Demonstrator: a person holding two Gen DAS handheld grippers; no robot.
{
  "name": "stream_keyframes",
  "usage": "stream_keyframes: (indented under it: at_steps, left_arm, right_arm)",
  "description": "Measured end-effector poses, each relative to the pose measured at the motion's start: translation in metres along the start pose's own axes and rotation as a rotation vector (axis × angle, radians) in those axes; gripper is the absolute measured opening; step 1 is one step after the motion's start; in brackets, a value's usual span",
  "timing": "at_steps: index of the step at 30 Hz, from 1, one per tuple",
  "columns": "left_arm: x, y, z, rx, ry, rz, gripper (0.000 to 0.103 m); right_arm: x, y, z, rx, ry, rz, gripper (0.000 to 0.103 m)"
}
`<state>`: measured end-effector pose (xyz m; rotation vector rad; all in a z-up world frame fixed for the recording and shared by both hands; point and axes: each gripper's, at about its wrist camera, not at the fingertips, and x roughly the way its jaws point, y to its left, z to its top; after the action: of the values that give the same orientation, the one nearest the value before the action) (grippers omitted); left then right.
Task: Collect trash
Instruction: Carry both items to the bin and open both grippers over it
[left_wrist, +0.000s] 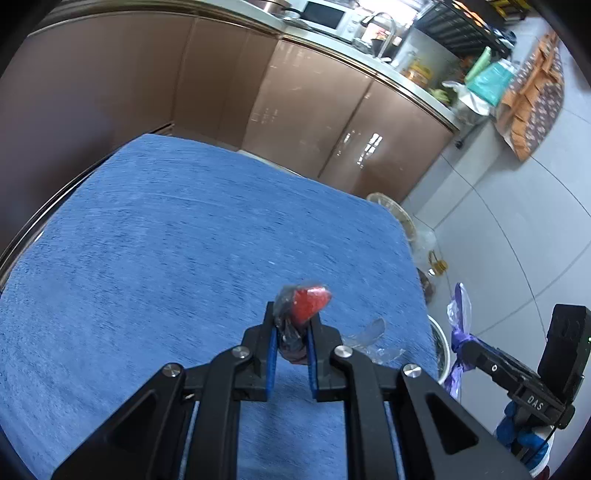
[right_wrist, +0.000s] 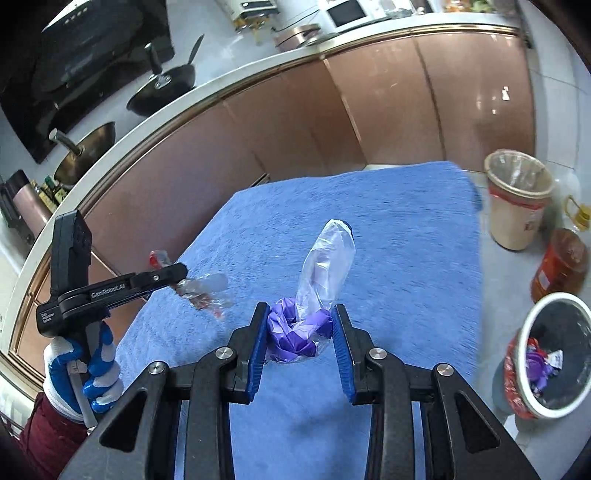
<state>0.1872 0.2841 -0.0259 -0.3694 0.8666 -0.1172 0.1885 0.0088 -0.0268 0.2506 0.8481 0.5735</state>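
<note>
My left gripper (left_wrist: 291, 314) is shut on a crumpled red and clear plastic wrapper (left_wrist: 308, 300) and holds it above the blue cloth (left_wrist: 184, 240). The wrapper also shows in the right wrist view (right_wrist: 201, 290), hanging from the left gripper (right_wrist: 183, 273). My right gripper (right_wrist: 299, 314) is shut on a purple and clear plastic bag (right_wrist: 295, 332), whose clear end (right_wrist: 328, 262) sticks up. A white trash bowl (right_wrist: 535, 402) with wrappers inside stands on the floor to the right of the table.
A lined beige bin (right_wrist: 515, 206) and an orange oil bottle (right_wrist: 561, 266) stand on the floor at right. Brown kitchen cabinets (right_wrist: 332, 122) run behind the table. A clear plastic scrap (left_wrist: 369, 334) lies near the cloth's right edge.
</note>
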Motion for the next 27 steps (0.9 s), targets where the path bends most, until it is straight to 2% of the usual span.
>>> stream_keyframes:
  at_steps: [8, 16, 27]
  left_arm:
    - [0.008, -0.053, -0.011, 0.061, 0.030, -0.045, 0.012]
    - [0.030, -0.114, -0.021, 0.142, 0.074, -0.093, 0.012]
    - [0.097, -0.221, -0.035, 0.269, 0.161, -0.150, 0.012]
  right_arm:
    - [-0.050, -0.042, -0.011, 0.056, -0.054, -0.073, 0.033]
    - [-0.079, -0.094, -0.022, 0.139, -0.091, -0.159, 0.033]
    - [-0.093, -0.179, -0.037, 0.216, -0.092, -0.333, 0.033]
